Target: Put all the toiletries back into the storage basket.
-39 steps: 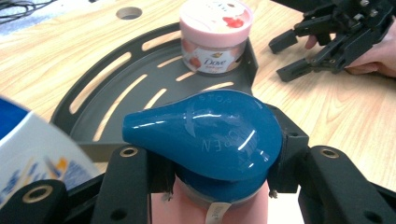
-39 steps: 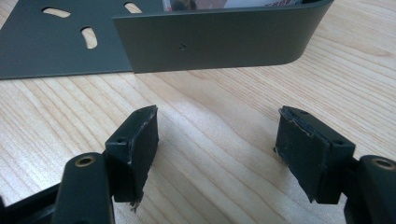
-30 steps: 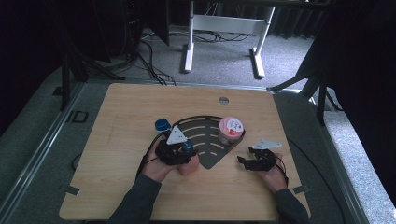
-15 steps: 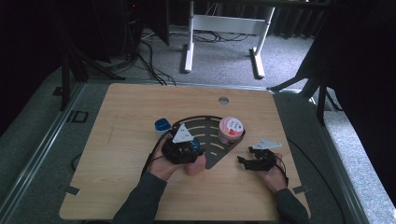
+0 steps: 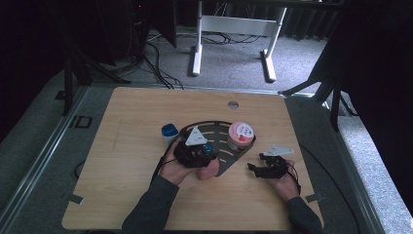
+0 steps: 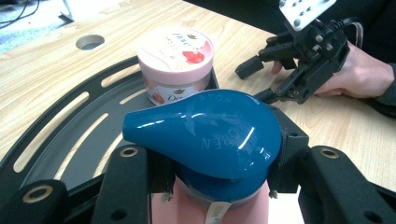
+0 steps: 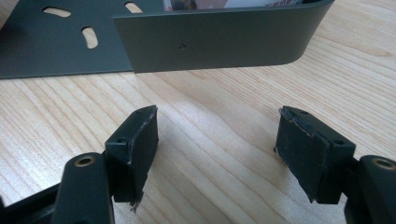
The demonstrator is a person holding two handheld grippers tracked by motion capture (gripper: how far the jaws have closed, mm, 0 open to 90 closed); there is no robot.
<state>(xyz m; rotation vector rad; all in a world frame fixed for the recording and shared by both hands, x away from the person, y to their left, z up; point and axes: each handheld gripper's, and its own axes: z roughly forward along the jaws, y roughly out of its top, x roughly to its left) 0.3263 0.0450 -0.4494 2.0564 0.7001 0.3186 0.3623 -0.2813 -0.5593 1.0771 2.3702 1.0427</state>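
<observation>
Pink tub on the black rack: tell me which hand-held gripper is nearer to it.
Left. The left hand-held gripper, clamped on a blue-capped bottle, sits over the black rack right beside the pink tub. The right hand-held gripper rests open on the table, off the rack's corner.

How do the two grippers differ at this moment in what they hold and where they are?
The left gripper is shut on a pink bottle with a blue cap, held over the dark slotted tray; the right gripper is open with nothing between its pads. The left gripper sits near the pink tub, while the right gripper rests on the bare wooden table beside the tray's edge. Both are held in a hand.
</observation>
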